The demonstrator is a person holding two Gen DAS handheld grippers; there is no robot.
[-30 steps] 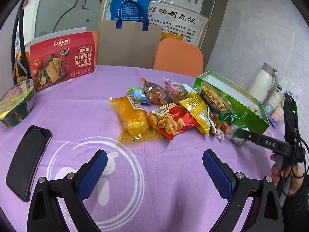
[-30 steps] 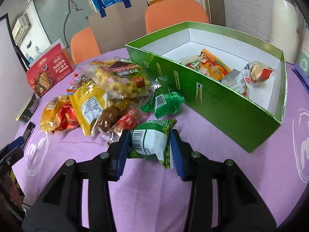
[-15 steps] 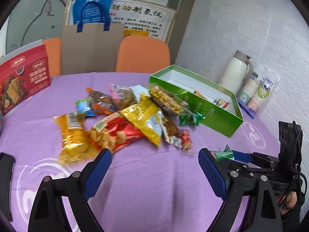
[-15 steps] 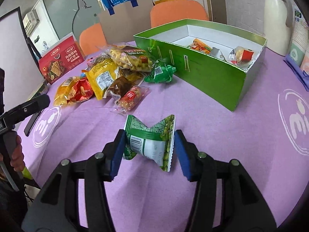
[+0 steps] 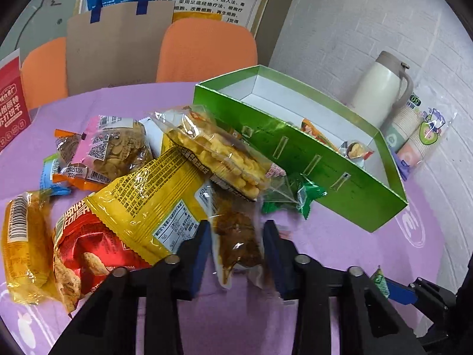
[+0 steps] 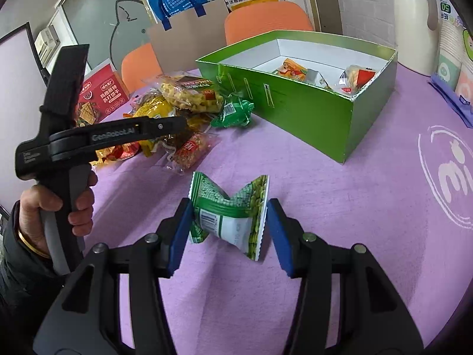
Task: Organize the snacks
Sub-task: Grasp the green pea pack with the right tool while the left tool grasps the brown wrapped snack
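My right gripper (image 6: 227,230) pinched a green crinkled pea-snack packet (image 6: 229,216) between its blue pads, the packet squeezed at the waist and held above the purple cloth-covered counter (image 6: 369,207). My left gripper (image 5: 238,248) had its blue pads close on either side of a clear packet of dark brown snacks (image 5: 239,242) at the near edge of the pile; the pads looked to be touching the wrapper, though I could not tell how firmly. In the right wrist view my left hand (image 6: 56,207) gripped that tool's grey handle.

Just beyond lay the heap: a yellow foil bag (image 5: 150,201) overlapping a red bag of nuts (image 5: 88,245), an orange translucent packet (image 5: 22,245) at the far left, a clear bag of yellow crackers (image 5: 218,153) on top, and a small green wrapped sweet (image 5: 298,198) beside the box wall.

Farther back stood the open green cardboard box (image 5: 310,159), with a few small packets lying inside on its white floor. Behind it were a cream thermos jug (image 5: 381,88) and two orange chairs (image 5: 207,50).
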